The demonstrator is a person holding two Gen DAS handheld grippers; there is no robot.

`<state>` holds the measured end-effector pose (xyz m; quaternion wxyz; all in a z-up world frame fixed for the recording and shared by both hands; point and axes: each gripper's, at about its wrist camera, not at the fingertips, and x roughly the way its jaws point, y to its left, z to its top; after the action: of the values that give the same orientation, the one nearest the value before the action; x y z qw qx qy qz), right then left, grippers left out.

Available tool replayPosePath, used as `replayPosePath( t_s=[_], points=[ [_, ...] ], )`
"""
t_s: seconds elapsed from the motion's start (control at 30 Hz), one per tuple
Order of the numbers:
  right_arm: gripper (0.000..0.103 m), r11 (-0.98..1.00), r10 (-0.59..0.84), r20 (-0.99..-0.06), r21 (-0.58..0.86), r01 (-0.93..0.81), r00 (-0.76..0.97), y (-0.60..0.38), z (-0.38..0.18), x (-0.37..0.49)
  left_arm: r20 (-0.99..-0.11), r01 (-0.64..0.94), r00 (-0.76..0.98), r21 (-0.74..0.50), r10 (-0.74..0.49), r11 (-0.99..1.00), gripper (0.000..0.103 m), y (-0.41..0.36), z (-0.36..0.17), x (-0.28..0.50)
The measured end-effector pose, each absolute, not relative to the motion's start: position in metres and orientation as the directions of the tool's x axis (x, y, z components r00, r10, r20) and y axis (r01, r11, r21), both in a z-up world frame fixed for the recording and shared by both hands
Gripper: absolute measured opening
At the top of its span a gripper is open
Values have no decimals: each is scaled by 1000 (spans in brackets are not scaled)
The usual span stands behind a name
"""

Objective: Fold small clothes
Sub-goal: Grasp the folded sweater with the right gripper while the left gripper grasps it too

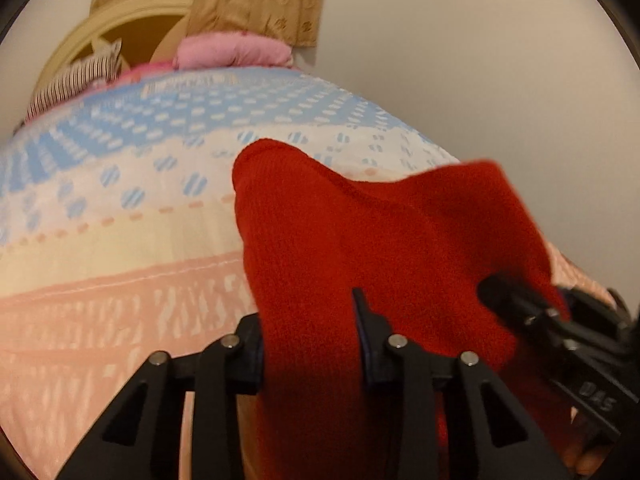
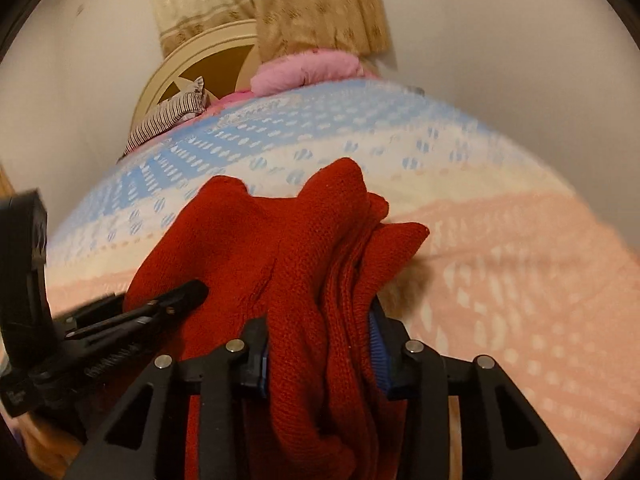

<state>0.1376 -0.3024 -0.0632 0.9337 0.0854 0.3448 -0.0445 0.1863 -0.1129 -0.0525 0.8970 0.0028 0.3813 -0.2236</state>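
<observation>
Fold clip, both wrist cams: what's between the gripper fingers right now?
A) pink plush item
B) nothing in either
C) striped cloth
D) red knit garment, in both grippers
D: the red knit garment runs between the fingers of the left gripper, and bunched folds of it sit between the blue pads of the right gripper, above the patterned bedspread.

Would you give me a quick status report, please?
Left gripper and right gripper both clamped on red knit garment. Garment bunched over bedspread. Nothing obstructing.

Bed w/ patterned sheet (image 1: 120,240): red knit garment (image 1: 320,240), pink cloth (image 1: 232,50).
</observation>
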Motion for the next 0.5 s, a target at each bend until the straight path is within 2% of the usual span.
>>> replayPosePath(
  t_s=[0.5],
  points=[
    [39, 978, -106, -522, 100, 184, 847, -267, 8, 3, -627, 497, 626, -137, -463, 857, 35, -105, 1, 103]
  ],
)
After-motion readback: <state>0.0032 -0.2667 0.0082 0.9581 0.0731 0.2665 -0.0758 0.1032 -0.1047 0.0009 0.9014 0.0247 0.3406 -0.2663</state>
